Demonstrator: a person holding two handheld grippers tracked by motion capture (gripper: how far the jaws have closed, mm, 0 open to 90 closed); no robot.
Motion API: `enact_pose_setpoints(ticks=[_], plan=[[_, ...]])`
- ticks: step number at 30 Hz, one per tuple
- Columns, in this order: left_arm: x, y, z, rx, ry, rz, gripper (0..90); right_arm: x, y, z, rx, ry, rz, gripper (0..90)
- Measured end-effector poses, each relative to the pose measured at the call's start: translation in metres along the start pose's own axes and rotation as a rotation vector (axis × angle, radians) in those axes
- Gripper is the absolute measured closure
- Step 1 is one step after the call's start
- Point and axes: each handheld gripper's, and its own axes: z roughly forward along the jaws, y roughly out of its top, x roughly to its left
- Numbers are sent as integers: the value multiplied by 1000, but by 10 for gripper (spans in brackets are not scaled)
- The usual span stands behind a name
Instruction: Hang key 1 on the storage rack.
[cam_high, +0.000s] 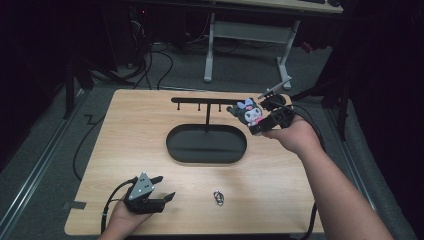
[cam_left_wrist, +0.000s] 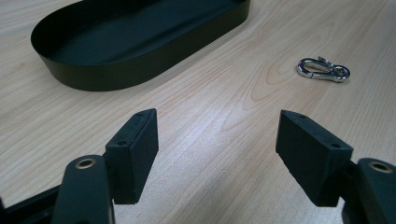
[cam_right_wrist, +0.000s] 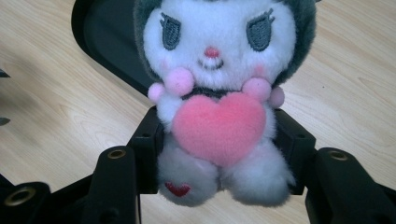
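one plush toy (cam_right_wrist: 217, 107) clamped in right gripper (cam_right_wrist: 219, 140); left gripper (cam_left_wrist: 217, 154) gapes (empty); one clasp (cam_left_wrist: 323, 70), probably metal.

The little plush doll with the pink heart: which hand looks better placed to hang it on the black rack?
Right, probably. The right gripper already clamps the grey-and-white plush doll beside the black hook rack. The left gripper rests open at the wooden table's near edge, by the silver metal clasp.

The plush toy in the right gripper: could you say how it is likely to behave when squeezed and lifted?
The plush toy looks soft and fluffy, so it probably gives under the right gripper, whose pads press its sides. It seems light for its size. Its big head may flop sideways.
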Motion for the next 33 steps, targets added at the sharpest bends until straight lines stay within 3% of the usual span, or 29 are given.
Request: enact_pose_setpoints(ticks=[16,24,33], plan=[[0,0,1,8,-3,2,305,-9,7,3,-35,-30,22,470],[-1,0,2,9,-7,1,305,-22,-19,13,-32,-39,39,469],[-2,0,4,20,-12,9,305,-25,-39,46,-6,-40,43,467]])
